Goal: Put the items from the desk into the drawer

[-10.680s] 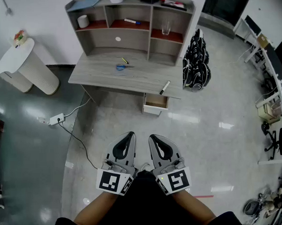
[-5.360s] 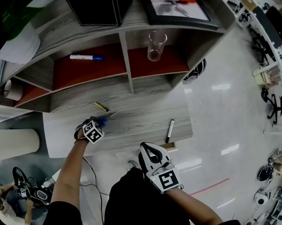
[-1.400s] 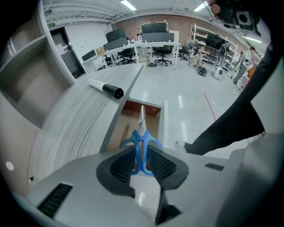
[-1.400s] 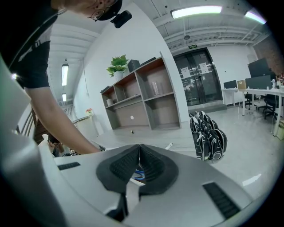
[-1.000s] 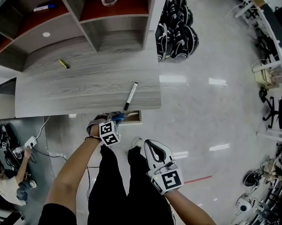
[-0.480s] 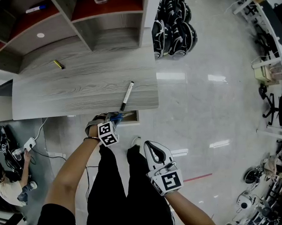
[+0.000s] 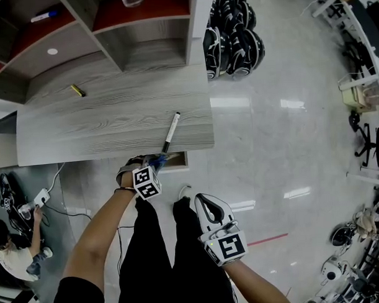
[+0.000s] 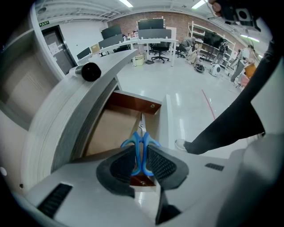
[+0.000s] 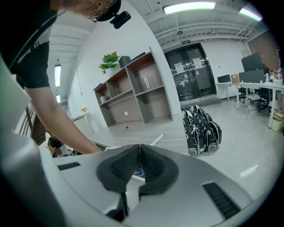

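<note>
**blue-handled steel scissors [image 8: 141,141] held over the open wooden drawer [image 8: 133,103]**

the scissors are clenched by their handles in the left claw [image 8: 142,155]. their blades run along the claw's own line, pointing steeply down into the drawer directly below. the front edge of the grey wood bench [image 7: 114,119] overhangs just beside them, probably the only thing to clear on the way down. a black-and-white marker pen [image 7: 171,132] lies on the bench near that edge, and a small yellow object [image 7: 77,91] sits farther back. the right claw [image 9: 140,156] is closed on nothing, well apart by the person's leg.
</note>
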Available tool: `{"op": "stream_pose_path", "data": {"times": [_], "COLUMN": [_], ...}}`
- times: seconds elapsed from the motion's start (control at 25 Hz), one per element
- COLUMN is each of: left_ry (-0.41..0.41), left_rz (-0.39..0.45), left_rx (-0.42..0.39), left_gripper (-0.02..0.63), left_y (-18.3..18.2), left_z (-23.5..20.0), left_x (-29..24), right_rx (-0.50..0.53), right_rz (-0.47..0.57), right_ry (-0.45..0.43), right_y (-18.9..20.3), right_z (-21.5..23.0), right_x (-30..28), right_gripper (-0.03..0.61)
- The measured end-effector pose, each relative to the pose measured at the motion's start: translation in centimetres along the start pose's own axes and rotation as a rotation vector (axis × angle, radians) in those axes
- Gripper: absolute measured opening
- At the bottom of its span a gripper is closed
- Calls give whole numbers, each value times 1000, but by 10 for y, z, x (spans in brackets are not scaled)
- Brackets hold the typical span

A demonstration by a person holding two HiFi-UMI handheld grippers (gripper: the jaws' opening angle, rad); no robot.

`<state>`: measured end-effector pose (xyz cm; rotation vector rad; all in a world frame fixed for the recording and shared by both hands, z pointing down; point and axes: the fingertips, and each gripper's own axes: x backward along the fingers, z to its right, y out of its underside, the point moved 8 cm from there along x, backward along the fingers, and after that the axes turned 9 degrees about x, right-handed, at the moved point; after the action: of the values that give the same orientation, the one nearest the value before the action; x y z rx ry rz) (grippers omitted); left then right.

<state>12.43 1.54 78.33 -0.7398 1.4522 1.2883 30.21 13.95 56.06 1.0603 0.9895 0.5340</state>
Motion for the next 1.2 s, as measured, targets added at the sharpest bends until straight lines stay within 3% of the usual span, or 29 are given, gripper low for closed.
{"op": "stream_pose_path", "data": {"times": [1.2], "left_ry": [10], "left_rz": [37], "left_rx": [37], "left_gripper": [112], "left_y": [6], "left_z": [-2], "left_x": [5], "right_rx": [-9], "right_rz": [5], "right_ry": [-8], "right_y": [-5], "right_z": [-9], "right_x": [-3], "right_gripper": [18]}}
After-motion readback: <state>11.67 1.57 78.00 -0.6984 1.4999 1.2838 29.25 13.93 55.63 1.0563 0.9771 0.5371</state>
